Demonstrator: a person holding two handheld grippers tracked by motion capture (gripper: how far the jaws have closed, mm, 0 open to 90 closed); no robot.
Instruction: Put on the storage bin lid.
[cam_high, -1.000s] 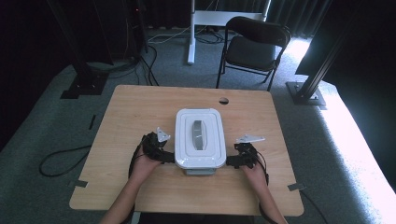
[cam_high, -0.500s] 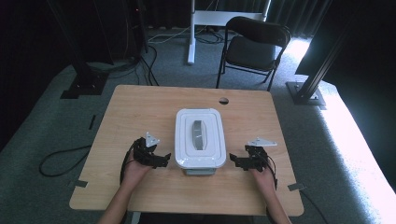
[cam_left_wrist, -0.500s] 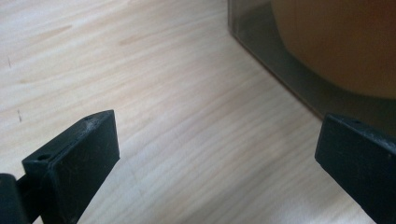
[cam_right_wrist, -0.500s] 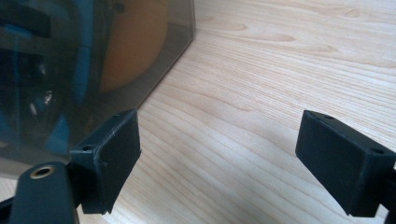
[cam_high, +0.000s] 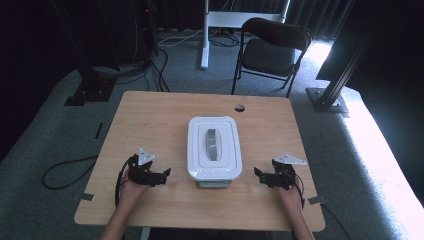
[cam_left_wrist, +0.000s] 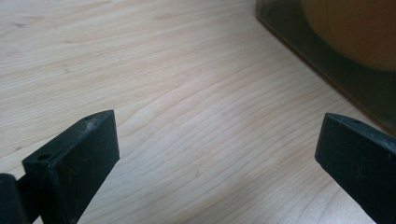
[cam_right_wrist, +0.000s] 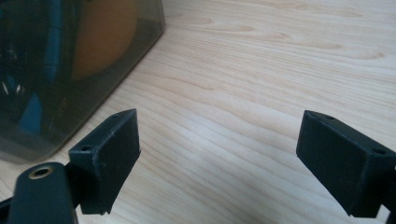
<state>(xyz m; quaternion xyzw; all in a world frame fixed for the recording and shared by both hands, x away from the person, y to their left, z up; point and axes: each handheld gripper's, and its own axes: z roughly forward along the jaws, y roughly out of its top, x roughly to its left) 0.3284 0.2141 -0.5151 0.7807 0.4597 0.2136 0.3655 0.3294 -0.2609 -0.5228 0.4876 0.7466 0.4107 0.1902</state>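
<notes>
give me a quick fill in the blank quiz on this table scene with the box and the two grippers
1. The box has a ____ lid with a grey handle on top.
2. The left gripper and the right gripper both have their jaws ____.
3. Neither gripper touches the box; each sits on its own ____ of it.
4. Behind the table stands a black folding ____.

Missing words: white; open; side; chair

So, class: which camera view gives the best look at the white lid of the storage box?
The high view: it looks down on the whole white lid with its grey handle, closed on the box. The left gripper view catches just a corner of the box's tinted clear wall; the right gripper view shows that wall too, not the lid top.
</notes>
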